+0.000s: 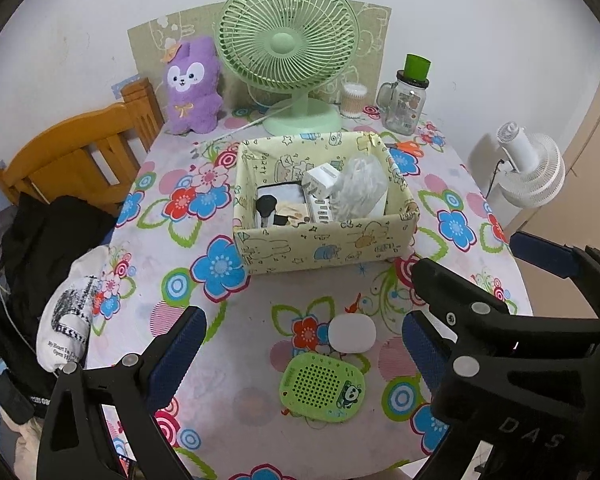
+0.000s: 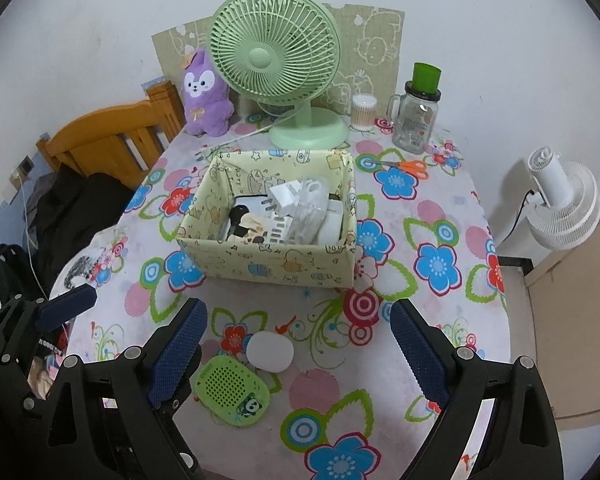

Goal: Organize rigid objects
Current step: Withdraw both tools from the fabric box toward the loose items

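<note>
Both grippers hang over the near edge of the table with their blue-padded jaws spread wide and nothing between them. The left gripper [image 1: 300, 354] has the two loose things roughly framed in its gap: a white round puck [image 1: 352, 335] and, touching its near edge, a flat green speaker-looking gadget [image 1: 323, 386] with a panda sticker. From the right gripper [image 2: 298, 354] those same two sit off toward its left finger, with the puck [image 2: 270, 350] closer to the middle and the green gadget [image 2: 233, 393] just beside the left pad, not touching as far as I can tell. Each camera also catches the other gripper: the left view shows the right one's black frame and blue pads crowding in on the right side, and the right view shows one blue pad of the left one poking in at the far left. Past the loose stuff is the yellow cartoon-print box [image 2: 274, 270], already holding a white plug adapter [image 2: 285, 199], a bagged white thing, a black-and-white case and some other bits I can't make out. The orange-handled scissors [image 2: 406, 166] lie in plain sight in the right view, but in the left view they're mostly hidden behind the box corner. At the back there's a green desk fan [image 1: 290, 52], a purple plush [image 1: 192, 88], a tub of cotton swabs [image 1: 354, 98] and a glass mug jar [image 1: 404, 106] with a green cup on top. The left view shows more of a white printed bag [image 1: 74, 316] hanging off the table's left edge, and both views catch the wooden chair [image 1: 72, 160] and a white floor fan [image 2: 562, 204].
</note>
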### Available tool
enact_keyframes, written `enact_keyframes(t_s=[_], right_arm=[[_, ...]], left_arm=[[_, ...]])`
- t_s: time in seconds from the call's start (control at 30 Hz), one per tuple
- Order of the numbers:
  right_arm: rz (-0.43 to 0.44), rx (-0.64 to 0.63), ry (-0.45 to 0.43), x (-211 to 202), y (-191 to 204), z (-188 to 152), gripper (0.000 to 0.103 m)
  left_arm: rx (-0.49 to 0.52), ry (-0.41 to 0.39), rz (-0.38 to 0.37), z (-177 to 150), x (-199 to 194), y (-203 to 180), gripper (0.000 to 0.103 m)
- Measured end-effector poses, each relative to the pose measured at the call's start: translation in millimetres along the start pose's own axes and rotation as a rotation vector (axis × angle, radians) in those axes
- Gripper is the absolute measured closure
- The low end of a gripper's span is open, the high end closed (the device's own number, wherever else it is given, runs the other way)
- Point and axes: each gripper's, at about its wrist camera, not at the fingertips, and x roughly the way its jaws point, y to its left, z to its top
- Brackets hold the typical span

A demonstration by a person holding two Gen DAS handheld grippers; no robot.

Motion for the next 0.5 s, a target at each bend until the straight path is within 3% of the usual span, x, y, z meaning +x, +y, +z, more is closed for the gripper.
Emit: enact_keyframes(t_s=[0.3, 0.5], right_arm=[[0.027, 0.010, 0.002, 17, 7, -21, 0.009], [0.040, -0.023, 0.003, 34, 11, -37, 0.009]], left_arm=[[0.101, 0.023, -0.020, -20, 21, 4, 0.000], [0.074, 0.055, -0.066, -35, 42, 12, 0.000]])
